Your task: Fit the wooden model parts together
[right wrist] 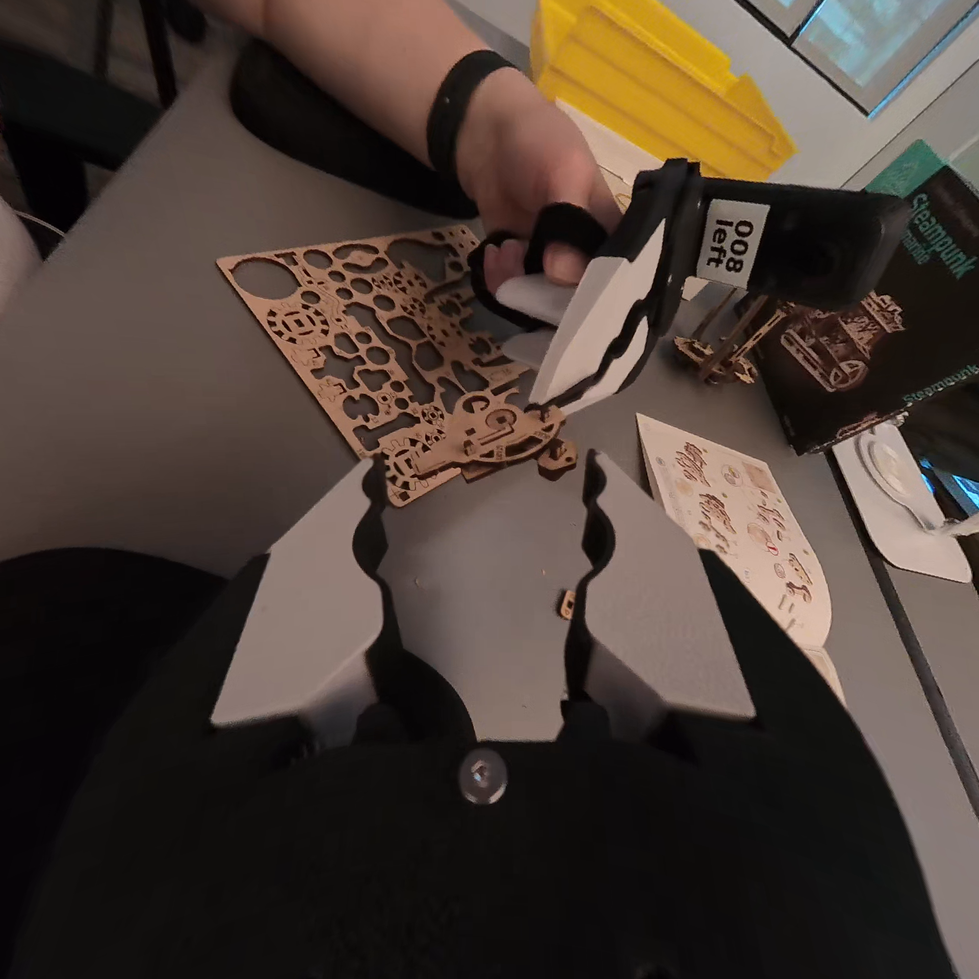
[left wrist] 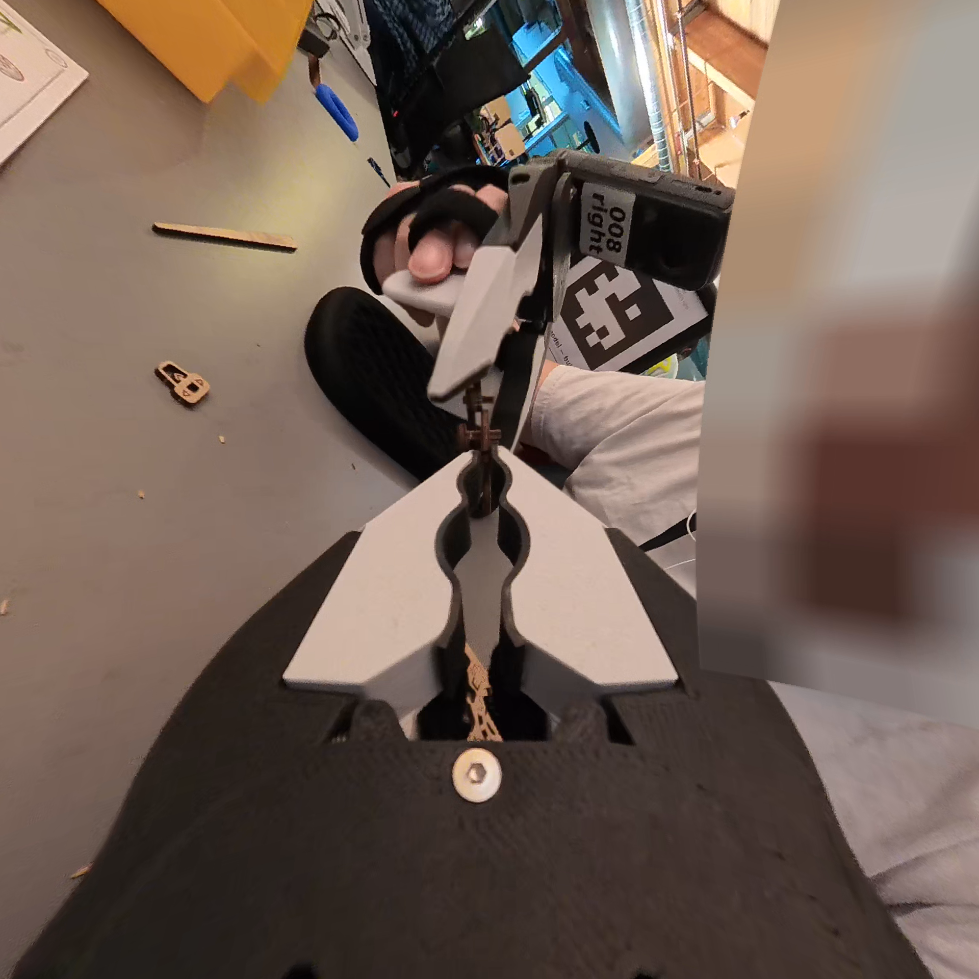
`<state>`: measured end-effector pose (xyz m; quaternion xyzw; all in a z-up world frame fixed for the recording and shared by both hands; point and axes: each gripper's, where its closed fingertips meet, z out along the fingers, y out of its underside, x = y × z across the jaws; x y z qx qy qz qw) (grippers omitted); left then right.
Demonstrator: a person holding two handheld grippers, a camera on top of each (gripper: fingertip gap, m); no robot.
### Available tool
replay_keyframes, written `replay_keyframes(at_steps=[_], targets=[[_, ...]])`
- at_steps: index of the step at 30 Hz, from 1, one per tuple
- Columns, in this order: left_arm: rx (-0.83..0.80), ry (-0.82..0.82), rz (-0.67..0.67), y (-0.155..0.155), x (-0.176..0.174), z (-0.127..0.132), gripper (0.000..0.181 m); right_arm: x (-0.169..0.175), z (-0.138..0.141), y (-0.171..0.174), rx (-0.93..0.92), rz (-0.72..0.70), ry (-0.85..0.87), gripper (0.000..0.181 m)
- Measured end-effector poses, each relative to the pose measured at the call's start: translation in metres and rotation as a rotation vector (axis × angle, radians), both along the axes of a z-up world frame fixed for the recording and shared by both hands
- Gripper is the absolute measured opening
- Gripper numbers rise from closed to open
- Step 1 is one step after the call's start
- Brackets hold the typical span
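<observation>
My left gripper is shut on a partly built wooden assembly, seen edge-on and sticking out past its tips. The right wrist view shows the assembly flat-on, with gears and curved plates, over the near corner of the punched-out wooden sheet. There the left gripper pinches its far edge from above. My right gripper is open wide and empty, its fingertips on either side of the assembly, not touching it. The right gripper also shows in the left wrist view.
On the grey table lie a loose wooden part, a wooden stick and a small part. An instruction sheet, dark kit box, partly built model and yellow bin stand to the right and back. Left and right tips are no more than a few centimetres apart.
</observation>
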<state>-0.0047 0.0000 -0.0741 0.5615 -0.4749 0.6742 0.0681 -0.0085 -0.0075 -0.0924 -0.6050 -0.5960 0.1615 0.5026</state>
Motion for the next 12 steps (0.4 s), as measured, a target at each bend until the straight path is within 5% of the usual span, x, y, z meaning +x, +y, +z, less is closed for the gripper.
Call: replay_keyframes(at_steps=[4, 12], targets=[[-0.033, -0.003, -0.001, 0.0004, 0.0001, 0.0014, 0.0, -0.0005, 0.0087, 0.0002, 0.019, 0.002, 0.046, 0.059], [-0.058, -0.016, -0.005, -0.0006, -0.0002, 0.0043, 0.0, -0.001, 0.011, 0.0002, 0.023, 0.003, 0.057, 0.058]])
